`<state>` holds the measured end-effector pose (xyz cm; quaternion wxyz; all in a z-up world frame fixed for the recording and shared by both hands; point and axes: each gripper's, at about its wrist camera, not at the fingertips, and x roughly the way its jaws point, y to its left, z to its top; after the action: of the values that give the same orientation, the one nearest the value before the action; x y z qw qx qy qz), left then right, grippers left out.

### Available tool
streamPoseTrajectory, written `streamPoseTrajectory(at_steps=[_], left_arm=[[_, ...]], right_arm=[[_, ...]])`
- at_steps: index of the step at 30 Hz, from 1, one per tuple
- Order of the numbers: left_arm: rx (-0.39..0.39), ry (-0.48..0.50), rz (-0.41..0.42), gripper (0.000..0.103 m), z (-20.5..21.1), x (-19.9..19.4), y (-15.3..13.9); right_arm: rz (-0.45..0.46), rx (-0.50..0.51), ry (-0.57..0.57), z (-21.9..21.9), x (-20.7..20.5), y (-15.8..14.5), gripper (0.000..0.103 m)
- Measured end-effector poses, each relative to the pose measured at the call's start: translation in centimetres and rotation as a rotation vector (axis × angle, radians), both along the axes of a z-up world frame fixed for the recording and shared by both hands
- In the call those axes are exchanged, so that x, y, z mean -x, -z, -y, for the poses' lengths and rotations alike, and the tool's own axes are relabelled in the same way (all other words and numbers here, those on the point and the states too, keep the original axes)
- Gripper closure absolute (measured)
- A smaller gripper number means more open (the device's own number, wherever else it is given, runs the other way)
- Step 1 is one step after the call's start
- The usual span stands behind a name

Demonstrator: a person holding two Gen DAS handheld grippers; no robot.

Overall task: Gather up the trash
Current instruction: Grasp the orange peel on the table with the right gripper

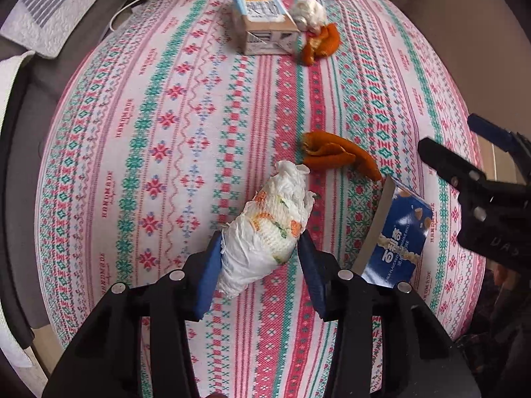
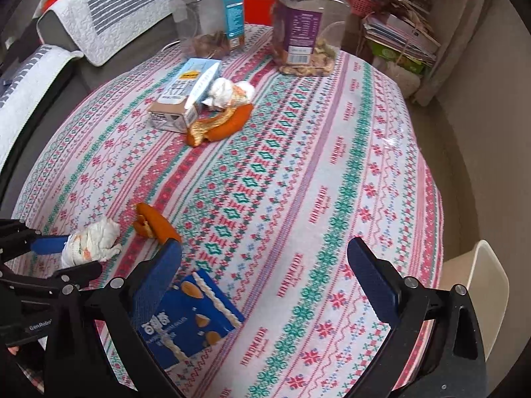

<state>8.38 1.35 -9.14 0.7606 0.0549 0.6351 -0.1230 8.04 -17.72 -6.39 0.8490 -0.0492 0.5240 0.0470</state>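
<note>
My left gripper [image 1: 260,248] is shut on a crumpled paper towel [image 1: 272,229] with an orange print, just above the patterned tablecloth [image 1: 132,132]; the towel also shows in the right wrist view [image 2: 91,243]. An orange peel [image 1: 338,154] lies just beyond it, and a blue snack box [image 1: 396,235] lies to its right. My right gripper [image 2: 265,258] is open and empty above the cloth, with the blue box [image 2: 189,318] under its left finger. Further back lie a light-blue carton [image 2: 186,94], a white paper wad [image 2: 222,93] and another orange peel [image 2: 222,124].
Two clear jars with black lids, a nearly empty one [image 2: 209,13] and one with snacks [image 2: 308,23], stand at the table's far edge. A grey sofa with a striped cover [image 2: 99,10] is to the left. Shelves with papers [image 2: 401,36] and a pale chair [image 2: 478,285] are on the right.
</note>
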Motion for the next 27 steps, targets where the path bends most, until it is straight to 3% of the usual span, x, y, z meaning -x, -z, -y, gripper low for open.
streamPoseTrajectory(at_steps=[3,5,11,15,17,19,27], left_arm=[[0.002,-0.062,0.026,0.058,-2.4,-0.5,-1.0],[0.015,-0.101,0.027,0.057,-3.9,-0.9,-1.4],[0.041,-0.131,0.048,0.057,-6.5,-1.0,-3.0],[0.043,-0.131,0.057,0.057,-5.4,-1.2,-3.7],[0.041,-0.140,0.056,0.057,-4.8,-1.7,-3.2],[0.043,-0.152,0.062,0.057,-4.9,-2.0,-3.0],[0.097,-0.163,0.168,0.057,-4.2,-2.3,-5.4]], right_arm=[[-0.023,-0.018,-0.079,-2.2,-0.4,0.8,0.009],[-0.044,-0.014,-0.127,-3.6,-0.7,1.5,0.018],[-0.089,-0.005,-0.204,-6.1,-1.3,3.5,0.032],[-0.100,-0.016,-0.220,-6.8,-1.5,4.0,0.052],[-0.092,-0.030,-0.211,-6.8,-1.6,3.8,0.073],[-0.091,-0.054,-0.192,-6.4,-1.9,3.4,0.085],[0.045,-0.149,-0.106,-3.9,-2.4,-1.2,0.086]])
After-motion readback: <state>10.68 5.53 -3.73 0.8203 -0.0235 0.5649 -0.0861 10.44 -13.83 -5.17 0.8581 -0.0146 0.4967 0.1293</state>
